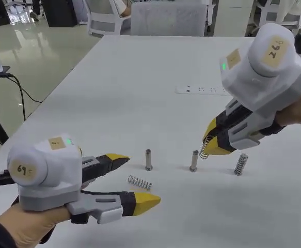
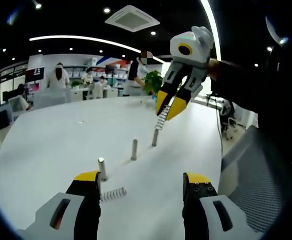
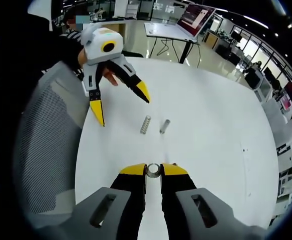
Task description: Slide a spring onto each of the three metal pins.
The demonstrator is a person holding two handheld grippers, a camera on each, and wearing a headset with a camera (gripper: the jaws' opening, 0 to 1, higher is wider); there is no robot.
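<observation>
While the right gripper [image 1: 212,147] is clamping a spring [image 1: 204,151], held near-upright, the bare middle pin [image 1: 193,161] is standing just below its tips; the left gripper [image 2: 142,177] is hovering farther off, jaws apart.

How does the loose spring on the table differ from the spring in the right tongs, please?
The loose spring lies flat on the table, untouched; the held spring hangs near upright, clamped in the shut right tongs. The loose spring sits by the leftmost pin; the held spring hovers at the middle pin's top. Both are metal coils, neither on a pin yet.
</observation>
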